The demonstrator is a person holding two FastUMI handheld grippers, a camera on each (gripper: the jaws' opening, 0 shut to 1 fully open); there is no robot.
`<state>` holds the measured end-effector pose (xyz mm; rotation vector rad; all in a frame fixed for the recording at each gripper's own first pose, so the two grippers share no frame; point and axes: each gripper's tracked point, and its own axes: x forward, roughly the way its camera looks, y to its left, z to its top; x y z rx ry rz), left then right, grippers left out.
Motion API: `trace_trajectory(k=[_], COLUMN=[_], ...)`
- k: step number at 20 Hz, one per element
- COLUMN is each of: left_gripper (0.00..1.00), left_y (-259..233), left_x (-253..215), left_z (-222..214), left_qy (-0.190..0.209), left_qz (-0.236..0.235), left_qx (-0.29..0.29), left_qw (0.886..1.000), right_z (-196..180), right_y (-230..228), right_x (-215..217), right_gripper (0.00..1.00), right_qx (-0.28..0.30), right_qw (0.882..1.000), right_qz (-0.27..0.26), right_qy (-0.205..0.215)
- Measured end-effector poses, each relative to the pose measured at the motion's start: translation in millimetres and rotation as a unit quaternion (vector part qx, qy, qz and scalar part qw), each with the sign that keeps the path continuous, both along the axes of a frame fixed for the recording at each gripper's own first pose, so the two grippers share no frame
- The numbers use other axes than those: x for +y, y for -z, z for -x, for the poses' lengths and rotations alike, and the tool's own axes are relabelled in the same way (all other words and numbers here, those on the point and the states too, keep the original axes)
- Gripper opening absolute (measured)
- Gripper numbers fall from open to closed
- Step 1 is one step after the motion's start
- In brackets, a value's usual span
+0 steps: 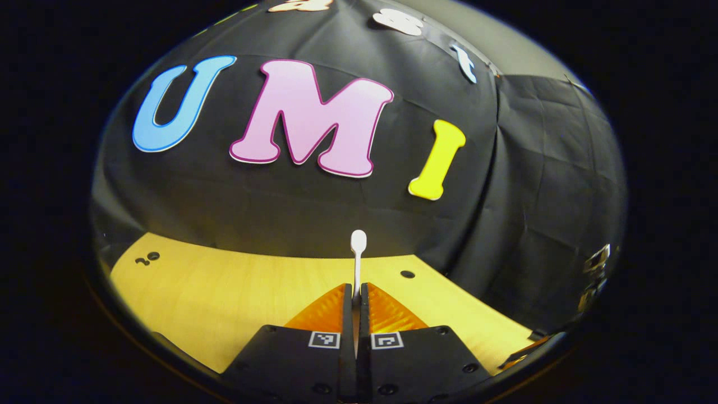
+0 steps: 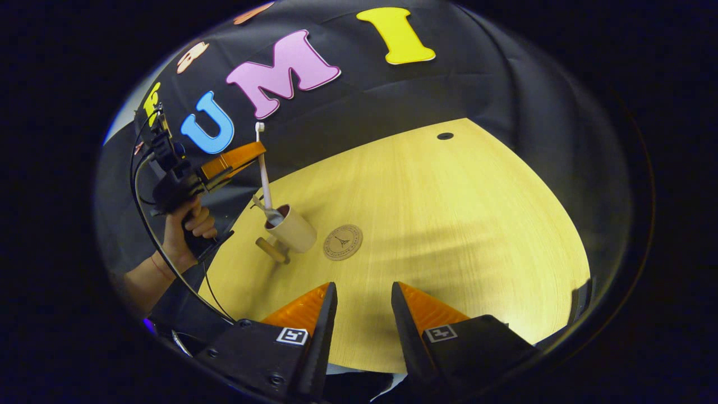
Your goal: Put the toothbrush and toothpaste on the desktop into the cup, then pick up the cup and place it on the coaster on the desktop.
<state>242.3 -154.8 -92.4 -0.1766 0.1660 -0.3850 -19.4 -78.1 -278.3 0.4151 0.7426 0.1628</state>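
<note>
My left gripper (image 1: 356,289) is shut on a white toothbrush (image 1: 358,249), whose head stands up past the fingertips. In the right gripper view the left gripper (image 2: 255,152), held by a hand (image 2: 188,224), grips the upright toothbrush (image 2: 262,174) above a cream cup (image 2: 294,233) with a side handle. The brush's lower end reaches the cup's mouth. A small pale tube end (image 2: 259,203), probably the toothpaste, sticks out of the cup. A round coaster (image 2: 343,242) lies just right of the cup. My right gripper (image 2: 363,287) hangs open over the near table, holding nothing.
The light wooden table (image 2: 449,224) stretches wide to the right of the coaster, with a small dark hole (image 2: 445,136) near its far edge. Cables (image 2: 147,224) trail from the left gripper past the table's left edge. Black cloth walls close in behind.
</note>
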Motion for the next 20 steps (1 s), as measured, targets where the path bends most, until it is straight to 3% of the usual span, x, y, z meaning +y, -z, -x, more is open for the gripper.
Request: trace_trajectory(k=[6,14,16,18,20], left_gripper=[0.06,0.06,0.02,0.09,0.10], left_y=[31.5,63.2,62.8,66.0,67.6], left_x=[14.9,33.3,33.1,34.3,32.4], left_z=[-21.4,-16.4,-10.5,-5.9,-0.9], left_qy=[-0.014,-0.027,-0.019,-0.014,-0.007], left_qz=[-0.006,-0.012,-0.014,-0.023,-0.026], left_qx=[0.005,0.001,0.000,0.005,0.010], left_qw=[1.000,1.000,1.000,1.000,1.000], right_z=[11.9,16.6,16.8,15.5,10.9], right_y=[1.1,1.2,0.5,-1.1,-2.5], right_x=[-6.9,-11.3,-15.1,-17.9,-19.3], right_gripper=[0.60,0.60,0.60,0.60,0.60], right_qx=[0.005,0.014,0.013,0.011,0.007], right_qw=[1.000,1.000,0.999,0.999,1.000], right_qz=[0.011,0.012,0.010,0.009,0.007], right_qy=[0.012,0.024,0.029,0.031,0.029])
